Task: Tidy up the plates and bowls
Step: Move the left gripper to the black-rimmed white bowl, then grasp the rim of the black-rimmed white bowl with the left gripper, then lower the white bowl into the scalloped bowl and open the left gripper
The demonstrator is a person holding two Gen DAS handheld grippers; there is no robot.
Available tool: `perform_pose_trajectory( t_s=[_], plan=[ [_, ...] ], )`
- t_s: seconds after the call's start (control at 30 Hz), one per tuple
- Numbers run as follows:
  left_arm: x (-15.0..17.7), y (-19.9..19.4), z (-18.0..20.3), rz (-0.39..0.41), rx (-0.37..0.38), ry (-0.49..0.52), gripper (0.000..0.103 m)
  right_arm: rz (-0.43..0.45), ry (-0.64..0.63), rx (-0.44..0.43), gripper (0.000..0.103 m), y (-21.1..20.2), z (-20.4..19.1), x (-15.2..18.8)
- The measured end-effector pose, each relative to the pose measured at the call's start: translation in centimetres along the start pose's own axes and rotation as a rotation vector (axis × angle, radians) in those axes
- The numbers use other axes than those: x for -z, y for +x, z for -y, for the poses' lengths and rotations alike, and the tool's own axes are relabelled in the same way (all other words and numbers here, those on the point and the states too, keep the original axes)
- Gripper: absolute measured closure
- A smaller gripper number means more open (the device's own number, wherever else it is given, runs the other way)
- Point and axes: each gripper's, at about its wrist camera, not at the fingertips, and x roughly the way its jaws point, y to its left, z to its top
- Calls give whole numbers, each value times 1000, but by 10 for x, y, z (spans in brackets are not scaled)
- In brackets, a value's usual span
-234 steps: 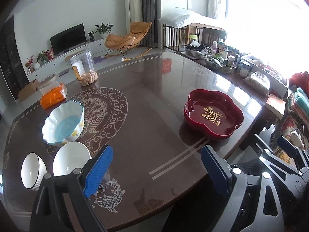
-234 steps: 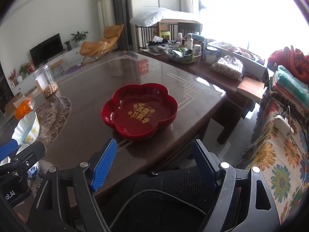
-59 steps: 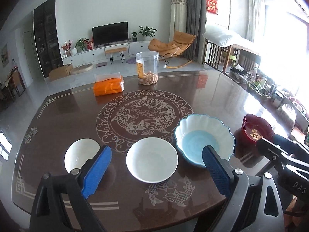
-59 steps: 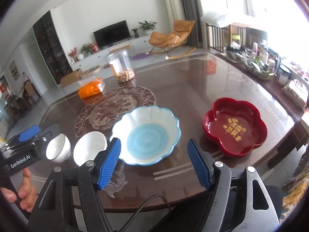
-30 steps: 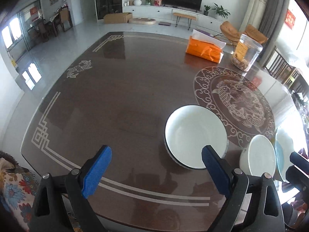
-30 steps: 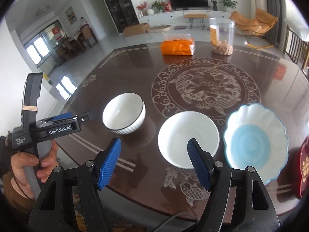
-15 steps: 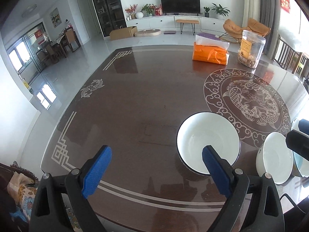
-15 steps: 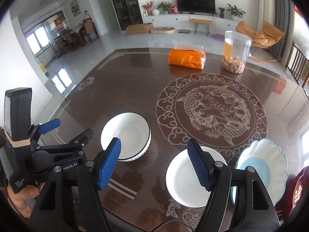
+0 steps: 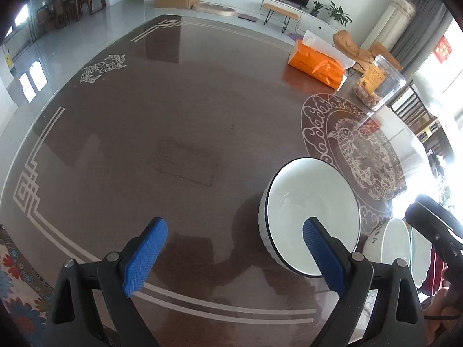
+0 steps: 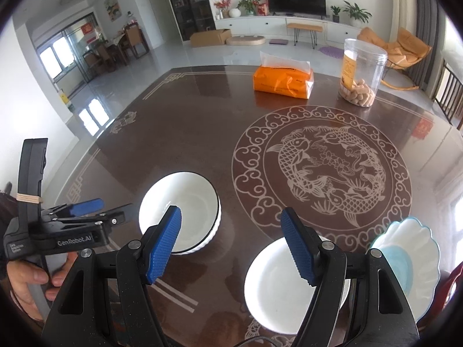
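Nearest the table's left edge: a white ribbed bowl with a dark rim [image 10: 180, 212], upright and empty, on the dark glossy tabletop [image 10: 185, 133]. Just to its right, apart from it, a second white bowl [image 10: 275, 283], plain-rimmed, close to the near edge. Further right, a scalloped white dish with a pale blue centre [image 10: 411, 263]; whether it touches the plain bowl cannot be told. Beyond that, at the frame's edge, a sliver of a red tray [image 10: 454, 280].

In the left wrist view, the ribbed bowl [image 9: 312, 217] sits partly behind the right-hand finger, with the plain bowl [image 9: 393, 245] beside it.

Left gripper [image 9: 234, 257]: blue pads well apart, nothing between them but bare table, held over the near left part of the top. Seen from the right wrist view as a black tool [image 10: 84, 211] level with the ribbed bowl's left side, carried by a hand [image 10: 31, 283] low at the left.

Right gripper [image 10: 231, 243]: pads spread wide, clamped on nothing, hanging above the gap between the two white bowls.

Behind the bowls, a round fish medallion [image 10: 321, 164] inlaid in the table. At the far side, an orange tissue pack [image 10: 282, 82] and, just to its right, a clear jar [image 10: 361, 72] with biscuits at the bottom.
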Motion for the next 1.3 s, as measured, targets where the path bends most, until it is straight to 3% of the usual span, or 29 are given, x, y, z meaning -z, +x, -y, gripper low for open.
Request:
perform_pose_trajectory(
  t_s=[0.1, 0.23, 0.27, 0.3, 0.37, 0.47, 0.53, 0.63, 0.87, 1.03, 1.13, 1.3],
  plan=[
    [2, 19, 9, -35, 21, 18, 14, -75, -12, -20, 29, 34, 2, -6],
    [3, 39, 11, -74, 5, 9, 48, -172, -20, -64, 32, 73, -2, -6],
    [4, 43, 9, -82, 15, -1, 50, -192, -19, -68, 44, 81, -3, -5],
    [4, 46, 9, -86, 37, -11, 53, -214, -10, -82, 62, 88, -2, -4],
    [4, 50, 13, -96, 42, 3, 58, -252, 12, -105, 69, 101, 0, -2],
    [4, 55, 21, -100, 45, 27, 68, -288, 5, -104, 68, 114, -1, 2],
    [4, 56, 24, -120, 96, 20, 86, -295, 5, -130, 86, 115, -4, 5],
    [4, 49, 29, -98, 77, 24, 86, -273, -40, -74, 89, 107, -16, 7],
    [-1, -5, 63, -40, 132, 89, 86, -162, 55, -133, 89, 47, 2, -1],
    [0, -36, 135, -1, 203, 223, 86, -61, 137, -97, 89, -25, 39, 2],
    [6, -33, 190, -15, 267, 301, 86, -22, 211, -32, 89, -66, 72, 11],
    [25, 0, 274, -96, 333, 408, 86, -22, 337, 92, 89, -100, 139, 43]
  ],
)
